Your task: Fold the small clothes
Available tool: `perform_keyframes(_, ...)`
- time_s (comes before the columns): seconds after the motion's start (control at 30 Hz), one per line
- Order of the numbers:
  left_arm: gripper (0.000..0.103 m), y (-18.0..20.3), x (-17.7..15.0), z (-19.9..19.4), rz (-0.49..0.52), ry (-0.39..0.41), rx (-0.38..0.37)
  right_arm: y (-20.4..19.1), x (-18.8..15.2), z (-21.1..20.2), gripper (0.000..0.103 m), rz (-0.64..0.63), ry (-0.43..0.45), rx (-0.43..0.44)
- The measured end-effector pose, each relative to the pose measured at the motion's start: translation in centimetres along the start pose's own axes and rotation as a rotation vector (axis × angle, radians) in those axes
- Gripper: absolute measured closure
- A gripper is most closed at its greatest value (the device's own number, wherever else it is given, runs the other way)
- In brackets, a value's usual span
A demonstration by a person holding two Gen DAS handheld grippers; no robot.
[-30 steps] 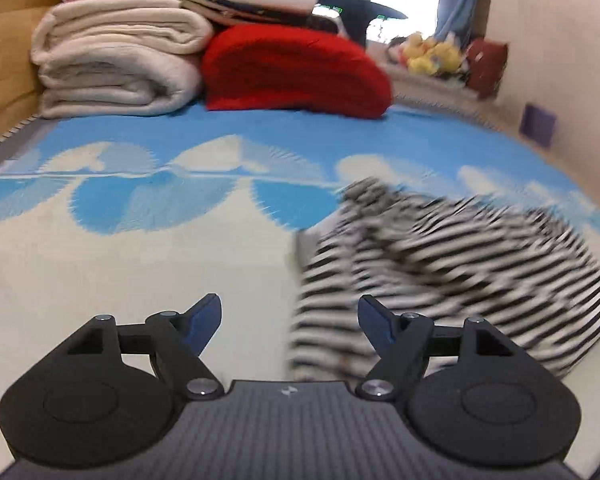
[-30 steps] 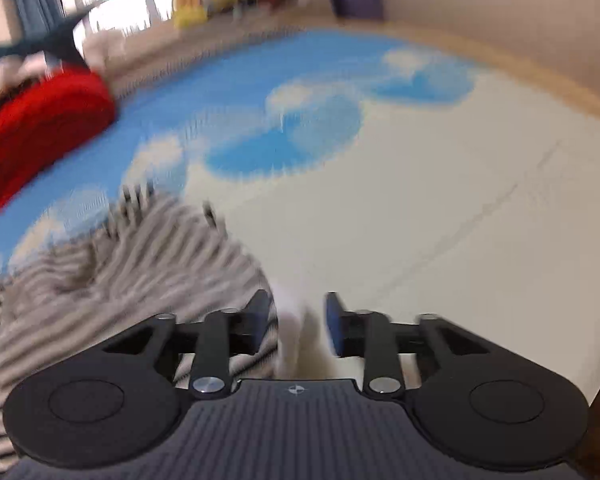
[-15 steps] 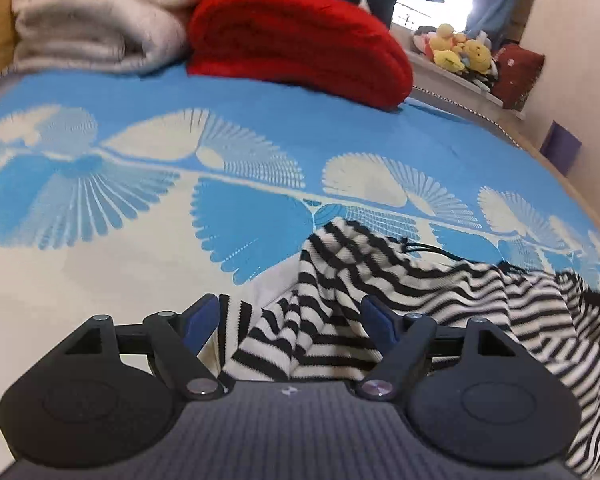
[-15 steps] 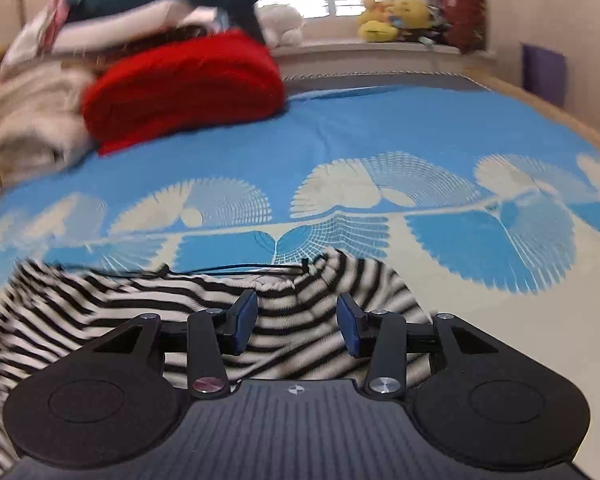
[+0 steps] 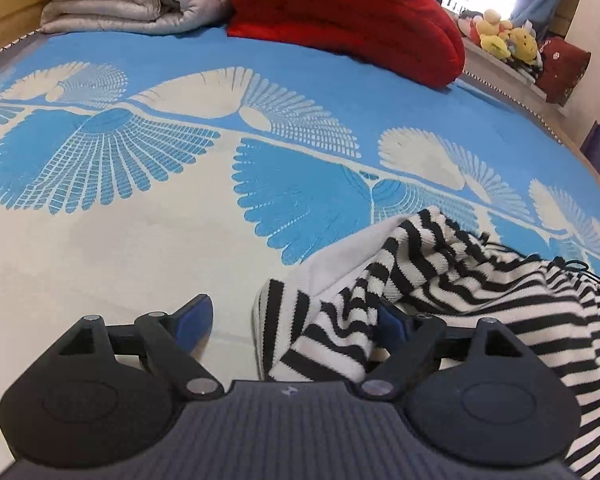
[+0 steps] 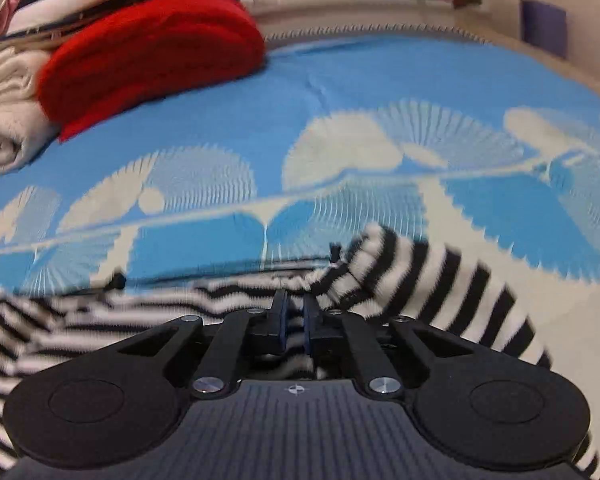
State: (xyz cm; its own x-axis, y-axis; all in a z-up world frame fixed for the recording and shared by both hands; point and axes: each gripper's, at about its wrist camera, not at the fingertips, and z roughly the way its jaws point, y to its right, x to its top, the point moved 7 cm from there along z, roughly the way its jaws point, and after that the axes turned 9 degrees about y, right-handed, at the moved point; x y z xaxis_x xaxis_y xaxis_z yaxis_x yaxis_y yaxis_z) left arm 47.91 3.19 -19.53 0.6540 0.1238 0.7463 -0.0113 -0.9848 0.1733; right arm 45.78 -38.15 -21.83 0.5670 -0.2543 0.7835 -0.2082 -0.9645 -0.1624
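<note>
The striped garment (image 5: 452, 280) lies rumpled on the blue-patterned bed (image 5: 140, 208), no fold made yet; the right gripper (image 6: 295, 320) has just closed, apparently pinching its edge; the left gripper (image 5: 296, 320) gapes wide around a corner.

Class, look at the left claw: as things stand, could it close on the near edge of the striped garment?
Probably yes. The left claw stands open with the striped garment bunched between its fingers, nothing covering that edge. The right claw is shut on the same garment's far part.
</note>
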Motion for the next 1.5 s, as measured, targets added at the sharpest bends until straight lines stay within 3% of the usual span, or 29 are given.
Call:
perform_keyframes(0.07,0.015,0.0,0.6,-0.8,-0.030,0.020,-0.017,0.2,0.3,-1.3,0.085,0.020,-0.003,0.023)
perform_keyframes(0.13,0.014,-0.1,1.4,-1.7,-0.071,0.037,-0.039,0.3,1.1,-3.5,0.061,0.071,0.023,0.064)
perform_keyframes(0.27,0.014,-0.1,1.8,-3.3,-0.085,0.033,-0.076,-0.4,3.0,-9.9,0.053,0.028,0.083,0.128)
perform_keyframes(0.4,0.009,1.4,0.3,-3.5,-0.010,-0.032,-0.230,-2.5,1.2,-12.1,0.049,-0.132,0.051,0.108)
perform_keyframes(0.47,0.009,1.2,-0.8,-2.1,0.059,-0.072,-0.157,-2.9,-0.7,-11.5,0.049,-0.194,-0.004,0.115)
perform_keyframes(0.53,0.009,0.0,-1.5,-0.5,0.141,-0.074,0.005,-2.9,-3.2,-9.5,0.049,-0.209,-0.084,0.103)
perform_keyframes(0.57,0.009,-0.5,-1.5,-0.3,0.160,-0.066,0.041,-2.7,-4.4,-8.4,0.049,-0.190,-0.118,0.090)
perform_keyframes(0.63,0.010,-1.1,-1.0,-1.3,0.115,-0.051,0.033,-2.6,-4.4,-8.7,0.049,-0.159,-0.110,0.060)
perform_keyframes(0.7,0.010,-1.2,0.1,-3.9,0.080,-0.001,0.005,-3.3,-2.1,-11.5,0.046,-0.133,-0.021,0.073)
perform_keyframes(0.77,0.009,-0.5,1.1,-7.3,0.102,0.066,-0.005,-4.1,-0.6,-15.5,0.033,-0.095,0.086,0.095)
perform_keyframes(0.83,0.009,0.5,1.4,-10.8,0.130,0.116,0.001,-5.4,-0.7,-18.9,0.025,-0.087,0.128,0.144)
perform_keyframes(0.93,0.009,1.1,0.2,-16.0,0.115,0.130,-0.010,-8.1,-3.6,-23.5,0.023,-0.134,0.141,0.227)
perform_keyframes(1.03,0.009,1.4,-2.0,-20.8,0.071,0.120,-0.006,-9.9,-7.7,-27.1,0.023,-0.176,0.178,0.229)
perform_keyframes(1.17,0.008,0.9,-5.3,-26.4,-0.017,0.104,-0.017,-10.2,-12.3,-28.6,0.023,-0.204,0.158,0.187)
perform_keyframes(1.27,0.008,1.0,-7.1,-29.7,-0.043,0.090,-0.009,-8.9,-12.7,-29.9,0.023,-0.182,0.183,0.169)
perform_keyframes(1.5,0.008,2.6,-6.8,-33.8,0.054,0.147,0.046,-4.9,-11.7,-31.2,0.023,-0.026,0.299,0.124)
